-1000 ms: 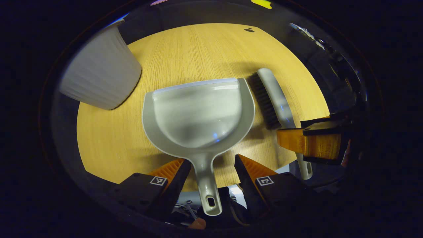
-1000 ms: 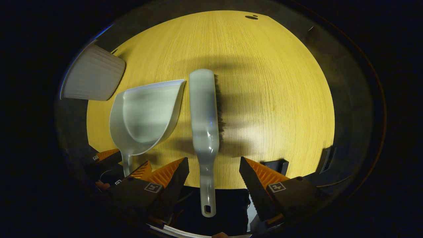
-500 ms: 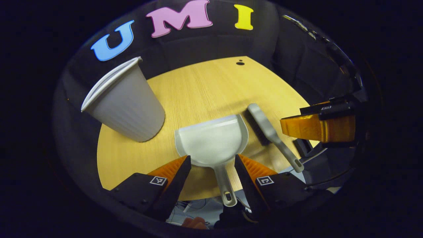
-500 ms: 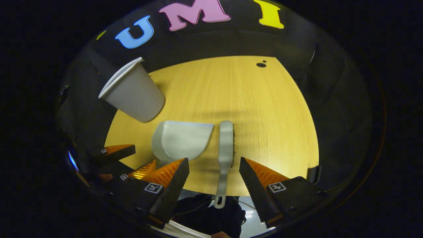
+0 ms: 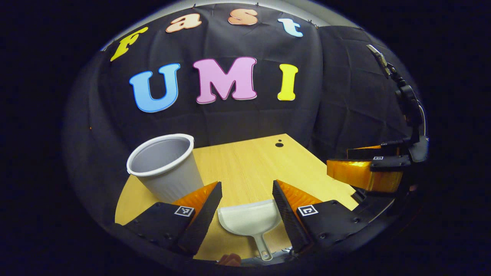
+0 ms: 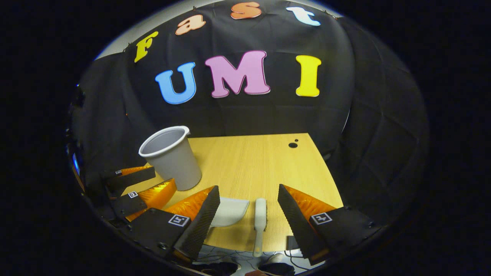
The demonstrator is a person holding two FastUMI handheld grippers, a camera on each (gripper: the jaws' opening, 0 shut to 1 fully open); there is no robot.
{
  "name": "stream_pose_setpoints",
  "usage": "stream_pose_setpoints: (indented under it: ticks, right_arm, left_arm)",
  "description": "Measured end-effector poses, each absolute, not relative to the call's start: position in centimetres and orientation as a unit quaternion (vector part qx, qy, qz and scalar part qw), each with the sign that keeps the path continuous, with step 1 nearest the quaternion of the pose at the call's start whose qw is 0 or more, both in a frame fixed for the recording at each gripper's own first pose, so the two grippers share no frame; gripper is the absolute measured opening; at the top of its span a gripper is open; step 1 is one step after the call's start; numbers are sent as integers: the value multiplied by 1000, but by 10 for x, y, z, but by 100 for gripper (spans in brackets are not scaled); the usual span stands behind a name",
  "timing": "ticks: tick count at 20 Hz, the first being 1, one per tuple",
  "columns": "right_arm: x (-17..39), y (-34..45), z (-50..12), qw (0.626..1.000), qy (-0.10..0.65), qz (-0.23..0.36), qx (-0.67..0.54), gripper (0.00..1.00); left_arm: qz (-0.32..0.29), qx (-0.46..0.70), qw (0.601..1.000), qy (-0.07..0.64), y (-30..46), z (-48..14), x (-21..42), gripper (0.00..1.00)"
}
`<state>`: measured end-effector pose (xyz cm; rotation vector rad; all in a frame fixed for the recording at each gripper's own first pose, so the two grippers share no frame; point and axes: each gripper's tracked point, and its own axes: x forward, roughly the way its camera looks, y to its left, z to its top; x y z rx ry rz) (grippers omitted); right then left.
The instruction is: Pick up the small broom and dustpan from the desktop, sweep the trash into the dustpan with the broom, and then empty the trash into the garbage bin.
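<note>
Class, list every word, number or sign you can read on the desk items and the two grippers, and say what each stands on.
Garbage bin, dustpan, broom: plain, no text.
Left gripper, right gripper: square coded markers on the fingers, patterns only, no readable words or numbers.

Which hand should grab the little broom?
Right, I'd guess. In the right gripper view the broom lies between the open fingers of the right gripper. The left gripper is lined up with the dustpan instead.
</note>
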<state>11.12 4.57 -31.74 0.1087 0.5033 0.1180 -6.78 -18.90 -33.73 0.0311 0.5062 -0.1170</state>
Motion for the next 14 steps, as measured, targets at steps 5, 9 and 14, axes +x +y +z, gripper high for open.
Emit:
stream_pose_setpoints:
  ticks: [5, 9, 14]
  right_arm:
    - [125, 31, -231, 992, 109, 66, -24, 99]
    - [126, 46, -198, 992, 57, 109, -25, 98]
    - [128, 50, -182, 993, 33, 111, -16, 94]
  left_arm:
    - [12, -37, 987, 157, -193, -333, -69, 80]
    - [57, -24, 995, 79, -187, -321, -67, 77]
    - [59, -22, 996, 60, -189, -303, -80, 78]
